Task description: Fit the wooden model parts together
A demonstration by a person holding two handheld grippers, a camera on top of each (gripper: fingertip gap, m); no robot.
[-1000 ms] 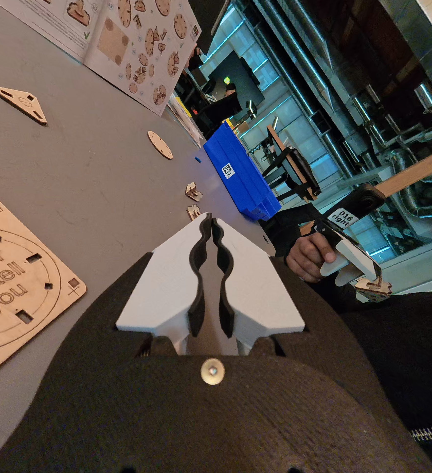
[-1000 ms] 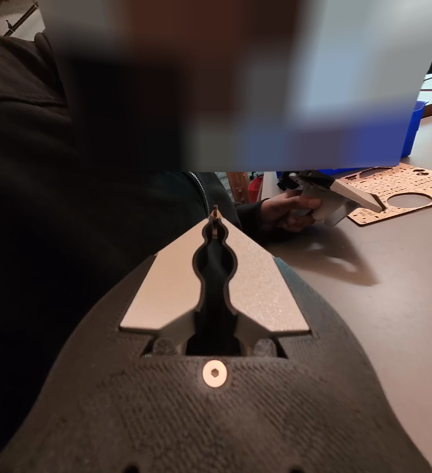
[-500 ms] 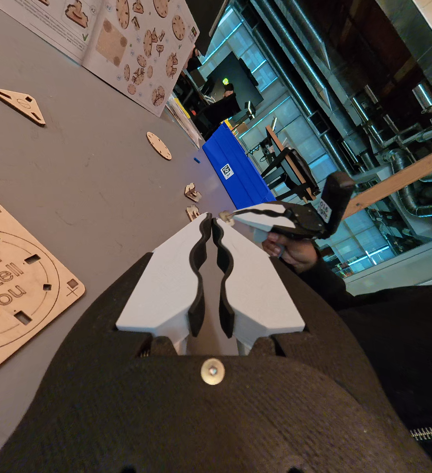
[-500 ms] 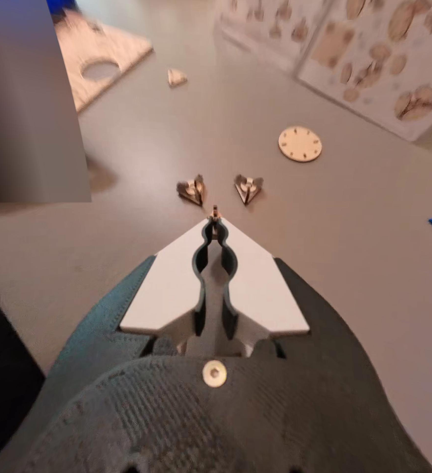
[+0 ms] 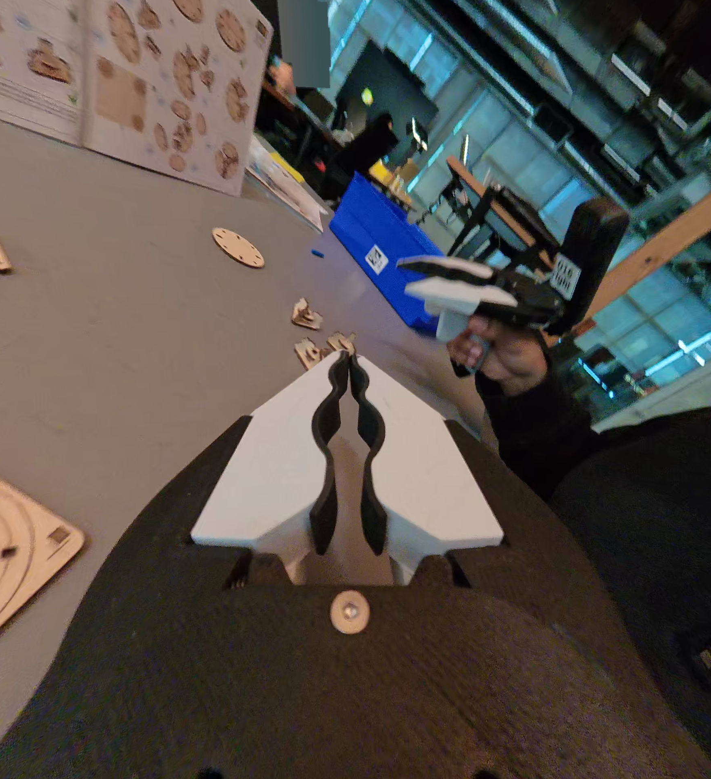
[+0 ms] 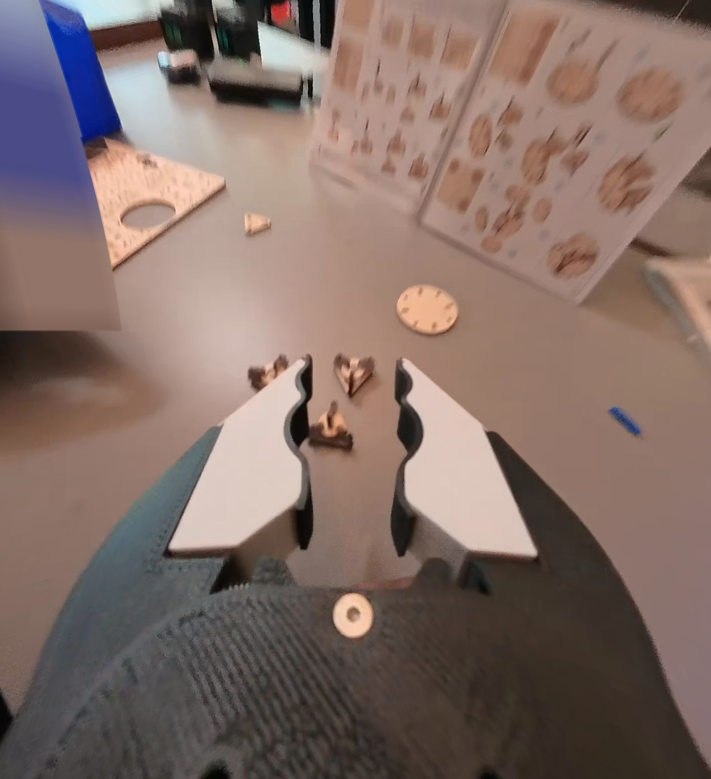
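The right gripper [image 6: 353,371] is seen with its jaws spread wide and nothing pressed between the pads. A small wooden piece [image 6: 330,428] stands on the grey table [image 6: 219,316] in the gap between the two fingers, just beside the left finger [image 6: 257,455] in the frame but not clamped by either pad; it appears to rest on the table. Two more small wooden pieces of the same kind lie just beyond the fingertips: one [image 6: 354,373] at the centre of the frame, one [image 6: 267,371] partly hidden behind the left fingertip. So three small pieces are gathered close together on the table, and none is held.

The left gripper [image 5: 348,357] is closed, its dark pads meeting at the tip with nothing visible between them. The same cluster of pieces [image 5: 324,343] lies just past its tip in the middle of the frame, and the right gripper is visible at the right of that view, raised above the table.

Further off, a wooden disc [image 6: 427,310] with slots round its rim lies alone right of centre, a wooden triangle [image 6: 257,222] in the upper left, a cut-out wooden sheet [image 6: 155,189] at the left edge, and an open instruction booklet [image 6: 535,147] in the upper right. A blue bin [image 5: 379,248] stands at the far edge of the table. The disc and triangle are well apart from the cluster and joined to nothing.
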